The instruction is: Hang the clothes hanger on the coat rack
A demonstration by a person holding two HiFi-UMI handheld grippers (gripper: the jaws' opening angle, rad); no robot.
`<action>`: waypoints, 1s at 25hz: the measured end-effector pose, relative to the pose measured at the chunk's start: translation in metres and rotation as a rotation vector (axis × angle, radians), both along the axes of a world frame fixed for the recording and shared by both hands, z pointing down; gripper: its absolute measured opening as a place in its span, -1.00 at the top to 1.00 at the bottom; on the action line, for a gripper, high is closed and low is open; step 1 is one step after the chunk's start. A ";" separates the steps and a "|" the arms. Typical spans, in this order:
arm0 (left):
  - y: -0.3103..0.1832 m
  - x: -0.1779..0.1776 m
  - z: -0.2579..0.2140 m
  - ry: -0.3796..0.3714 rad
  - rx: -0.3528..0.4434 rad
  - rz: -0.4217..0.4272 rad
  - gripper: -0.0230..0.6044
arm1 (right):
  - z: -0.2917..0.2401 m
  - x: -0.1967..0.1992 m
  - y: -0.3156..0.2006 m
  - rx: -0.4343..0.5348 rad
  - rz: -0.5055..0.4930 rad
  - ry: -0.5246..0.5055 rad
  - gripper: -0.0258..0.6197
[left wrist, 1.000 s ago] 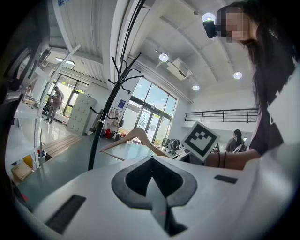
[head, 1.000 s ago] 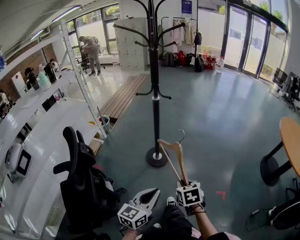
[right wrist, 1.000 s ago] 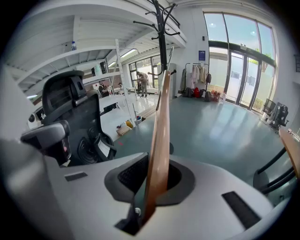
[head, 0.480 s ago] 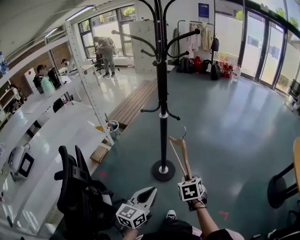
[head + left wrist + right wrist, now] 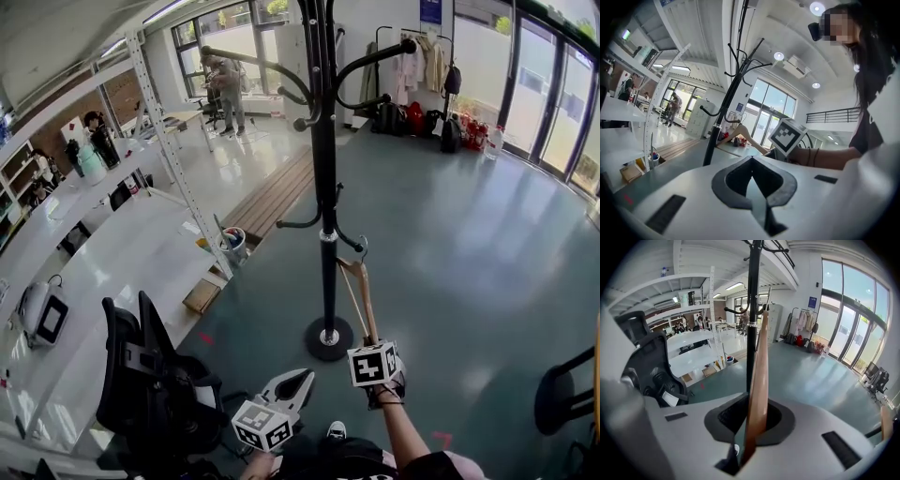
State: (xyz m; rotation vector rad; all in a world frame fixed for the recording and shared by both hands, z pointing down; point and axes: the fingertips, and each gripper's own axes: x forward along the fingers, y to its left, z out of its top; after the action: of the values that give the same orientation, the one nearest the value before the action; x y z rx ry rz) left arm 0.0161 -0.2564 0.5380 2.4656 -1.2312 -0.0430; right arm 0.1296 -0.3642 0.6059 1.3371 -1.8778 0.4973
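The black coat rack [image 5: 325, 178] stands on its round base [image 5: 328, 338] just ahead of me, with curved arms high up and a lower ring of short arms. My right gripper [image 5: 376, 354] is shut on the lower end of a wooden clothes hanger [image 5: 362, 292]. The hanger rises upright, its metal hook [image 5: 362, 247] close to the right of the pole. In the right gripper view the hanger [image 5: 759, 376] stands between the jaws in front of the pole [image 5: 753, 310]. My left gripper [image 5: 298, 382] is lower left, shut and empty [image 5: 752, 159].
A black office chair [image 5: 150, 384] stands close on my left. White shelving and tables [image 5: 103, 244] run along the left. A wooden bench [image 5: 267, 197] lies beyond the rack. A dark stool [image 5: 561, 398] is at the right edge. People stand far back.
Both grippers and I have moved forward toward the coat rack, which now looms closer. The hanger's hook has come up near the pole's lower arms. The grip is unchanged.
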 end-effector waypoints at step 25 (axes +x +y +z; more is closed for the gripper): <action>-0.058 -0.047 -0.014 -0.012 0.017 0.072 0.93 | 0.050 -0.048 -0.066 -0.136 0.075 -0.071 0.69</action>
State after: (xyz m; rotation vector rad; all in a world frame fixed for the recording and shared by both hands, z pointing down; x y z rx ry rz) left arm -0.0306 -0.3145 0.5239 2.5262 -1.1509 -0.0188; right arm 0.0819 -0.4303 0.6562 1.3185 -1.8213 0.7065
